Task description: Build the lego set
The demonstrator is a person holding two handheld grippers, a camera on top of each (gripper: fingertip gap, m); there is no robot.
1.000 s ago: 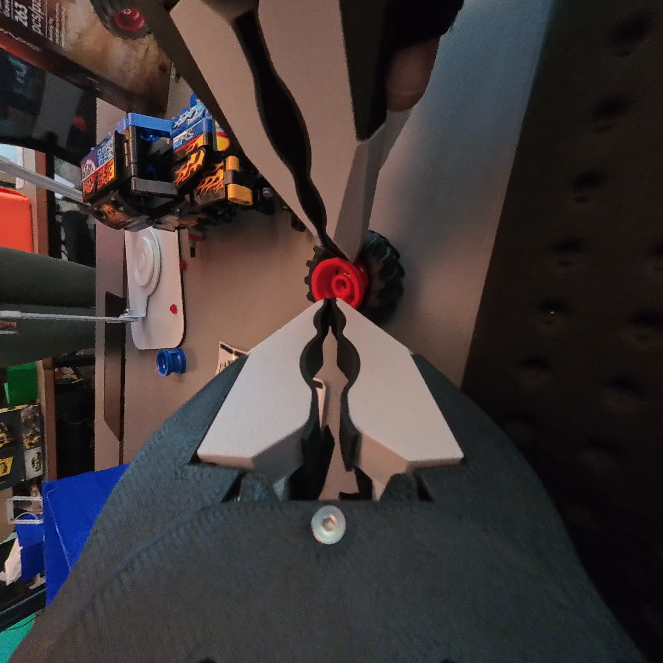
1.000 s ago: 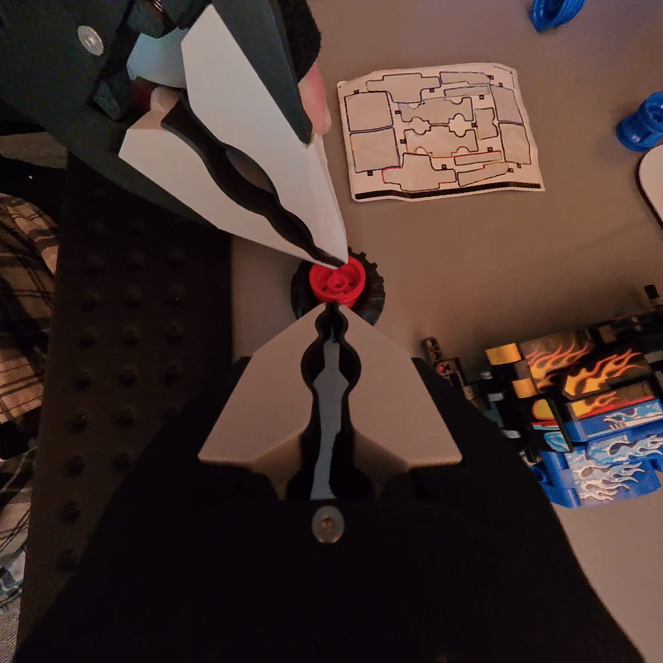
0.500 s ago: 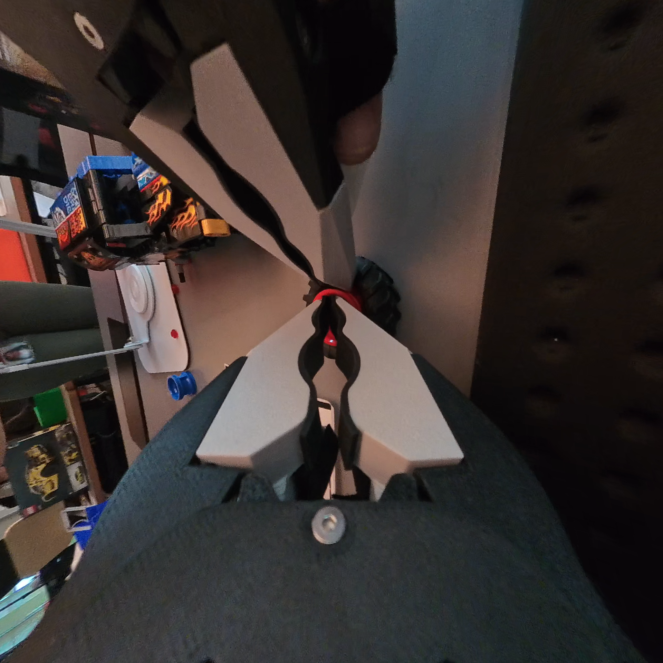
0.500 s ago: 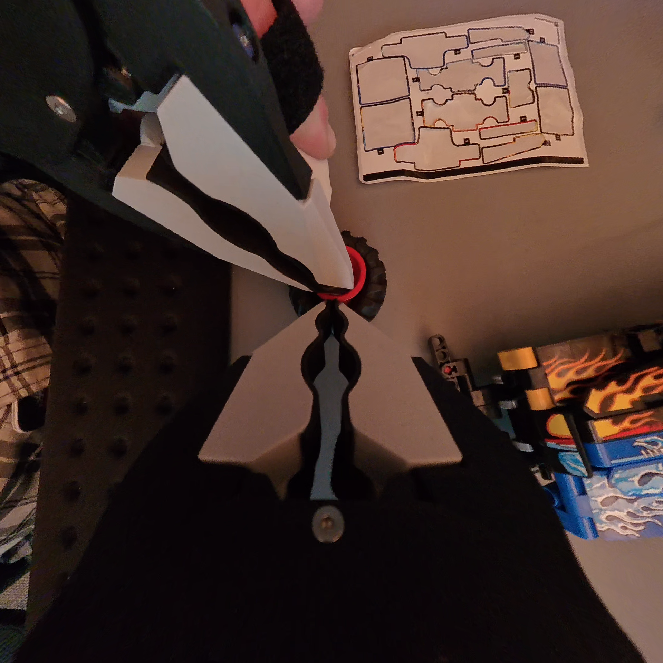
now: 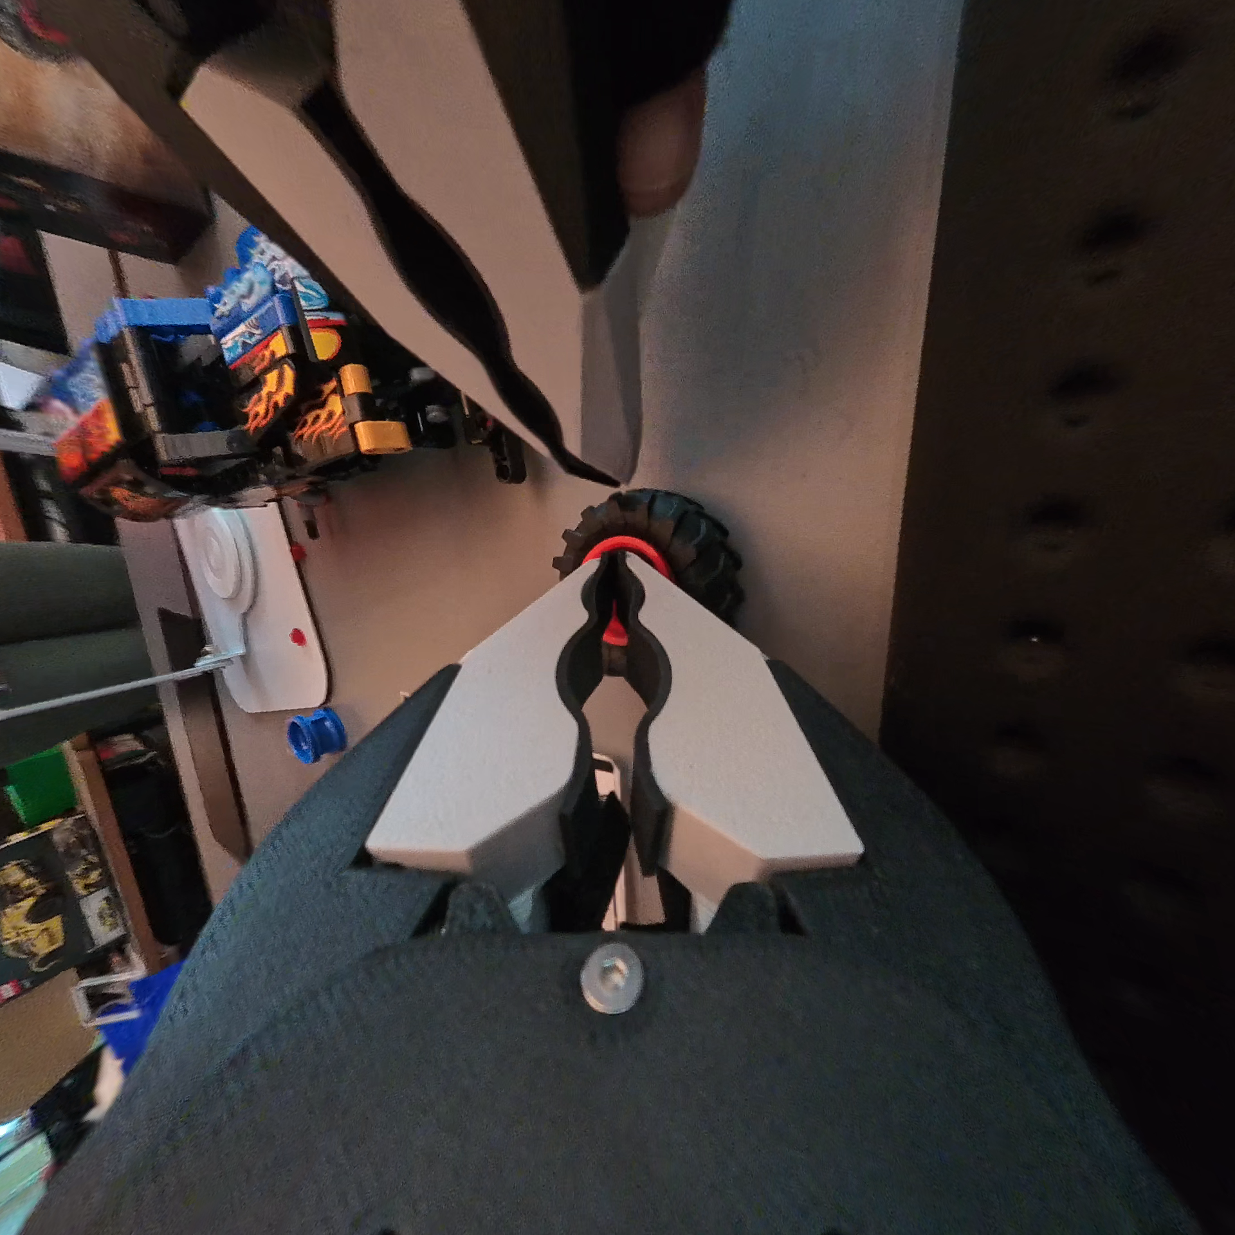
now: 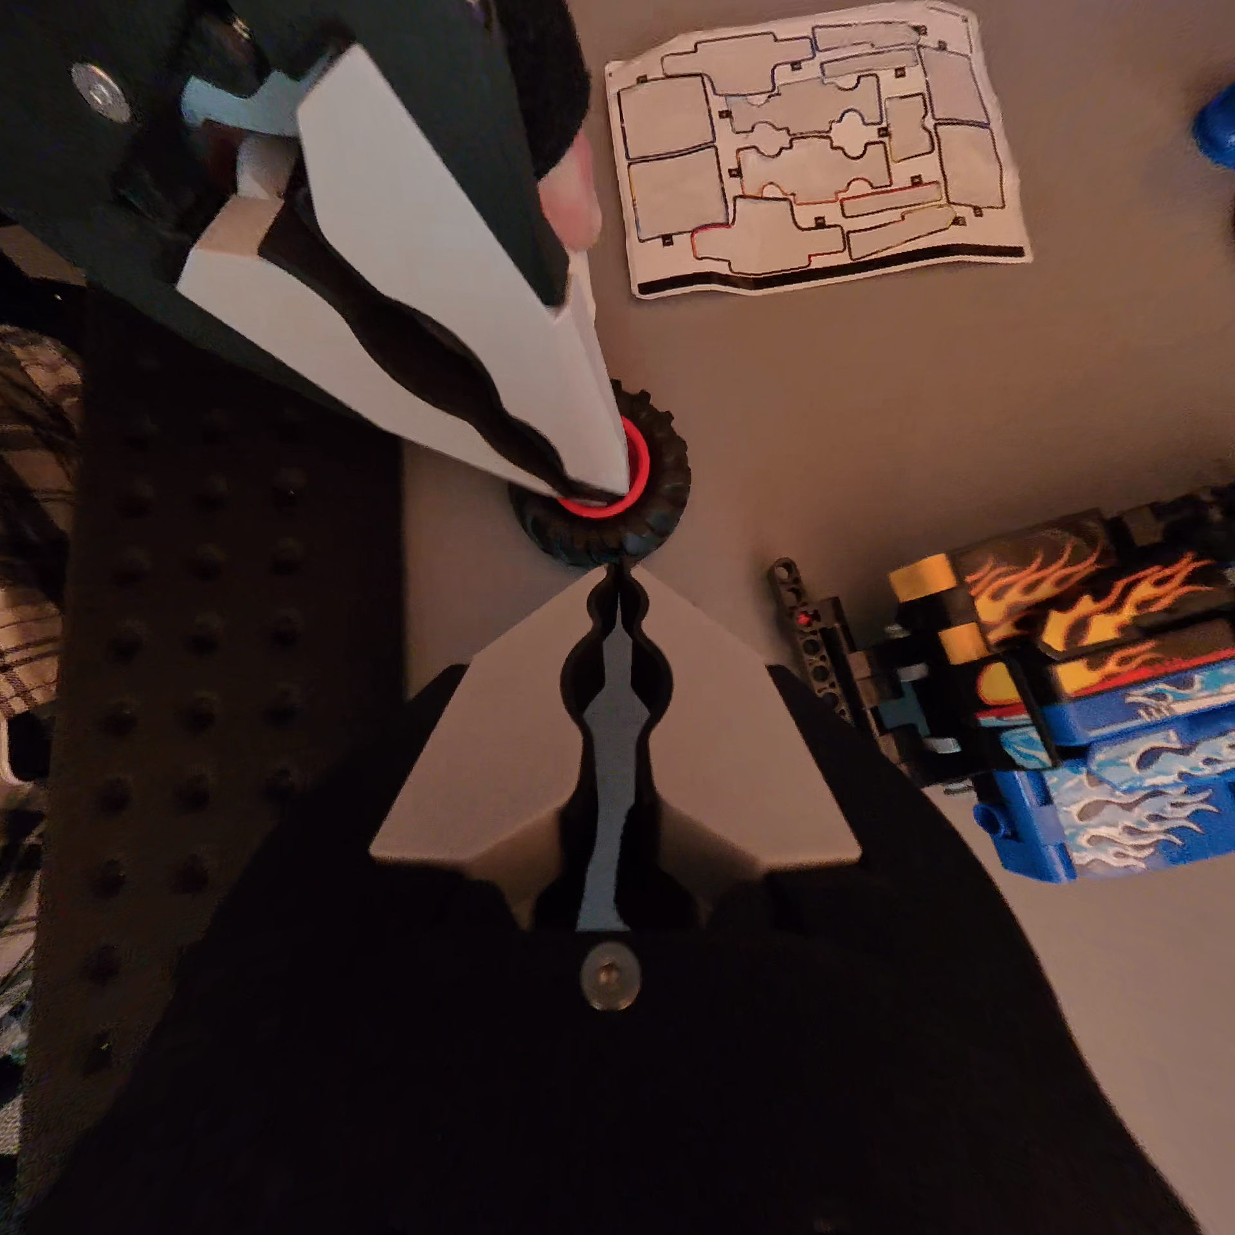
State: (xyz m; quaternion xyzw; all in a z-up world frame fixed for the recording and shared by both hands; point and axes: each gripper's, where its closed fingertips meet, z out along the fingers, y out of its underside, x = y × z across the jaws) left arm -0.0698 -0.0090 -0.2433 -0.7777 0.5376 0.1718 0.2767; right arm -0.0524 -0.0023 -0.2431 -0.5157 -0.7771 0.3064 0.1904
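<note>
The black tyre [image 5: 661, 541] with its red rim [image 5: 625, 544] lies on the grey table [image 5: 768, 334], close to the table's edge where a dark studded panel [image 5: 1082, 468] begins. The left tongs [image 5: 613, 568] have their tips pressed together with the tips on the red rim, a sliver of red showing in the narrow slot between the fingers; whether they truly pinch the rim or only press on it is hard to tell. In the right wrist view the same tyre [image 6: 641, 528] and rim [image 6: 628, 474] sit just beyond the right tongs [image 6: 618, 571], which are pressed together, hold nothing, and stop just short of the tyre tread. The left tongs [image 6: 595, 488] reach in from the upper left there, tips down inside the red ring. Off to one side stands the partly built truck [image 6: 1069, 702], black and blue with orange flame and pale wave panels. Beyond the tyre lies a used sticker sheet [image 6: 815, 154]. In the left wrist view a small blue hub [image 5: 315, 734] rests beside a white plate [image 5: 267, 621].
</note>
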